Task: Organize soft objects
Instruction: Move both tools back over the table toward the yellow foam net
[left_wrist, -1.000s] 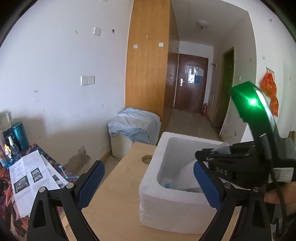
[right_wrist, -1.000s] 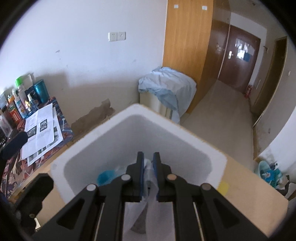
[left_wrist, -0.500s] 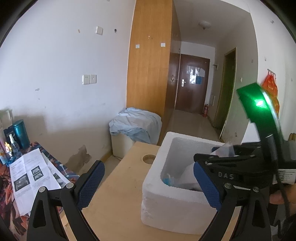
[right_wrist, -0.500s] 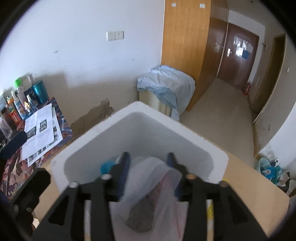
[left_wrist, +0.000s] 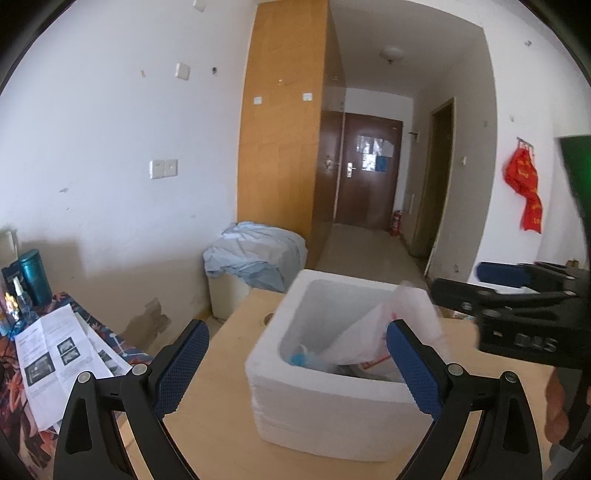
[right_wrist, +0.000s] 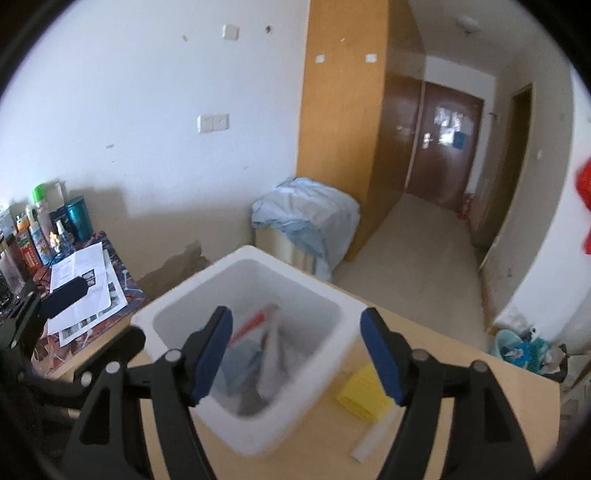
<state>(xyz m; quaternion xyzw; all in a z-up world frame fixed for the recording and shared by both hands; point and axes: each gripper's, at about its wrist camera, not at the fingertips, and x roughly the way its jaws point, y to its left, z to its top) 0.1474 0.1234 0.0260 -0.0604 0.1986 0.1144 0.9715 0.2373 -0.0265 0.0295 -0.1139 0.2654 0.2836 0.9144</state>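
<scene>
A white foam box (left_wrist: 295, 384) stands on the wooden table (left_wrist: 221, 354). A translucent plastic bag with red print (left_wrist: 373, 332) leans inside it, beside something blue (left_wrist: 299, 358). In the right wrist view the box (right_wrist: 343, 325) holds the bag (right_wrist: 269, 354) and blurred soft items. My right gripper (right_wrist: 295, 354) is open and empty, above the box; it shows at the right in the left wrist view (left_wrist: 491, 280). My left gripper (left_wrist: 295, 373) is open and empty, in front of the box.
A yellow block (right_wrist: 364, 393) and a pale flat strip (right_wrist: 373, 439) lie on the table right of the box. A side table with papers (left_wrist: 55, 362) and bottles (right_wrist: 40, 229) stands left. A covered bin (left_wrist: 255, 258) sits behind, by the wall.
My right gripper opened and let the plastic bag drop into the foam box, then rose and pulled back to the right. My left gripper drew back a little from the box.
</scene>
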